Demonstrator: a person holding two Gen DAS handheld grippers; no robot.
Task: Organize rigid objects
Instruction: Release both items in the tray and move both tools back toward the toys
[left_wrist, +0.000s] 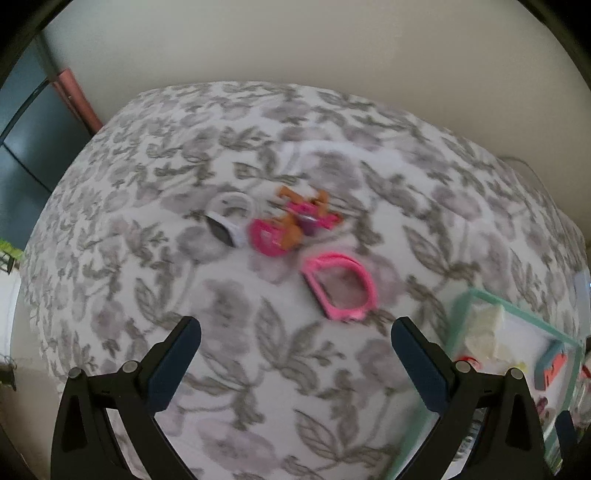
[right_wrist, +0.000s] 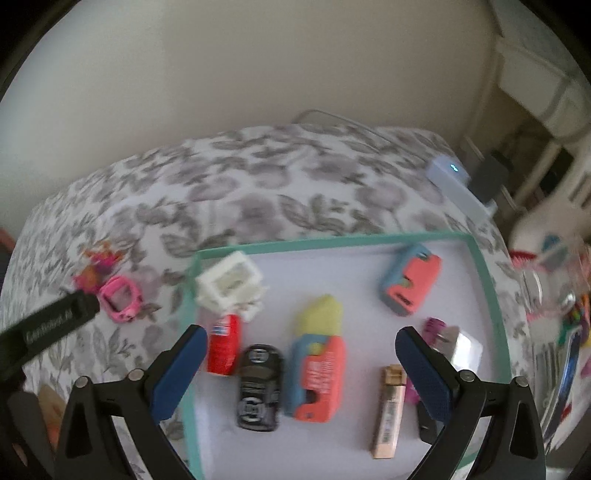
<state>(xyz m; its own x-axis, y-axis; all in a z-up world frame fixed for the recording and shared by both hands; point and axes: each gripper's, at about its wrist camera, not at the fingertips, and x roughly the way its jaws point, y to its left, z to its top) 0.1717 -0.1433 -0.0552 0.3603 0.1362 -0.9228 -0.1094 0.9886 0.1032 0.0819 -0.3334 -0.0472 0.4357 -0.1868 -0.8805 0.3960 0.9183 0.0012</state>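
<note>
Ahead of empty left hand-held gripper: pink frame.

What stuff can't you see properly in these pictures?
- Pink-and-brown toy, left wrist view: motion blur hides what it is.
- Things by the tray, right wrist view: cut off at the right edge.
- Black container label, right wrist view: too blurred to read.
- Tray contents, left wrist view: cut off by the right edge.

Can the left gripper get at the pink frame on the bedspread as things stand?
Probably yes. The left gripper has its jaws wide open and empty, and the pink frame lies alone on the bedspread just ahead, apart from the toy.
</note>
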